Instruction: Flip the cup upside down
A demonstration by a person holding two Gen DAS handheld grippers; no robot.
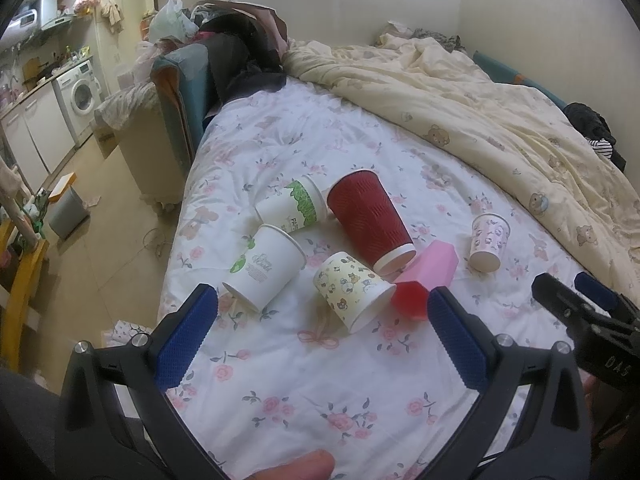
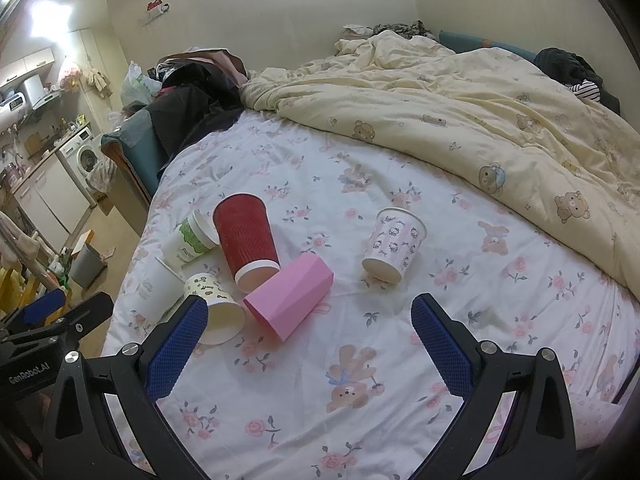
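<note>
Several cups lie on their sides on the floral bed sheet (image 1: 300,380). A red ribbed cup (image 1: 368,220) and a pink faceted cup (image 1: 428,276) lie in the middle, with a bear-print cup (image 1: 352,290) and two white cups with green print (image 1: 266,266) (image 1: 294,208) to their left. A small pink-print cup (image 1: 488,242) lies apart on the right, also in the right wrist view (image 2: 394,244). My left gripper (image 1: 320,344) is open and empty, just in front of the bear-print cup. My right gripper (image 2: 308,352) is open and empty, in front of the pink cup (image 2: 288,298).
A cream bear-print duvet (image 2: 480,120) is bunched over the far and right part of the bed. Dark clothes and bags (image 1: 236,56) are piled at the far left corner. The bed's left edge drops to the floor, with a grey bin (image 1: 68,212) and a washing machine (image 1: 80,92).
</note>
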